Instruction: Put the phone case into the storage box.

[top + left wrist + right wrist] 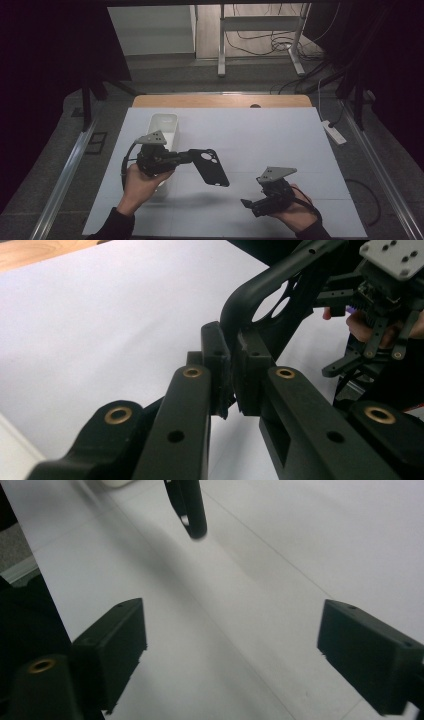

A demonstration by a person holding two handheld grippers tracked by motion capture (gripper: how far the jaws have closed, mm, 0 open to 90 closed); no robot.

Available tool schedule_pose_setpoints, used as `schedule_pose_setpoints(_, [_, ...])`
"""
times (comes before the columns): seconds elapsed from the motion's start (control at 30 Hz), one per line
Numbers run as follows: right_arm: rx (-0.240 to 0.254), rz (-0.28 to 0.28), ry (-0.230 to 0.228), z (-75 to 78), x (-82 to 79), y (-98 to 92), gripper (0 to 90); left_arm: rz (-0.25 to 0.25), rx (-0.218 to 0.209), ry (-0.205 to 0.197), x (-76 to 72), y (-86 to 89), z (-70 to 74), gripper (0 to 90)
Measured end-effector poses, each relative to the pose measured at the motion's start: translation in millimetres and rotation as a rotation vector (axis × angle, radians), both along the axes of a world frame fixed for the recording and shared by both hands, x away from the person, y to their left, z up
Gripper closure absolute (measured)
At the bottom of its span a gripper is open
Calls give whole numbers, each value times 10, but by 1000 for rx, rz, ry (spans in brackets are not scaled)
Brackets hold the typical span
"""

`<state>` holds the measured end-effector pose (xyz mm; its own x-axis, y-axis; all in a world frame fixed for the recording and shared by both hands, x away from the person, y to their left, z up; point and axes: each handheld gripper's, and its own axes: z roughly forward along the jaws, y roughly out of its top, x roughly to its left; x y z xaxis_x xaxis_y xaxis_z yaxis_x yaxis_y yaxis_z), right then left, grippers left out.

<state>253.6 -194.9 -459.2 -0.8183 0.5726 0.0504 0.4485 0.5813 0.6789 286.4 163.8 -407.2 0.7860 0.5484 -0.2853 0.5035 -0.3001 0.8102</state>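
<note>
Both of the person's forearms are covered by dark sleeves [116, 224] reaching to the wrists. Each black tool, left [192, 156] and right [247, 203], carries a grey three-cornered plate dotted with small holes. Brass-coloured rivets stud the jaw links, and a black cable loops at 9 o'clock from the left one.

In the high view the white rectangular plastic bin [164, 129] is partly hidden at its six o'clock end by the left gripper [187, 157] and the hand holding it. The flat black phone case with a round camera opening [210, 167] is cut off at twelve o'clock in both gripper views [189, 507], and its clamped edge disappears between the closed jaws [270, 295]. The right gripper [246, 203] has its far jaw tip too dark to make out there.
</note>
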Motion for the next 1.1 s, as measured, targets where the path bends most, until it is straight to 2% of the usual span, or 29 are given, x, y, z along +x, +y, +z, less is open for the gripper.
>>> schedule_pose_setpoints(0.13, [-14, 4, 4, -12, -9, -25, 52, 7, -1, 1, 23, 58, 36, 850])
schedule_pose_setpoints(0.33, [5, -10, 3, -3, -34, -117, 0, 12, -3, 6, 48, 122, 63, 850])
schedule_pose_setpoints(0.57, [30, -55, 3, 26, -67, -320, 0, 15, -3, 3, 69, 173, 94, 850])
schedule_pose_setpoints(0.73, [15, -78, -7, -3, -87, -417, 0, 14, -2, 1, 90, 200, 125, 850])
schedule_pose_setpoints(0.9, [22, -121, -3, -18, -119, -552, 0, 19, 1, -1, 98, 225, 150, 850])
schedule_pose_setpoints(1.03, [-10, -145, -4, -58, -137, -627, 0, 22, -1, -1, 110, 260, 167, 850])
schedule_pose_setpoints(1.1, [-8, -158, 1, -68, -149, -669, 0, 21, 0, -1, 118, 284, 176, 850])
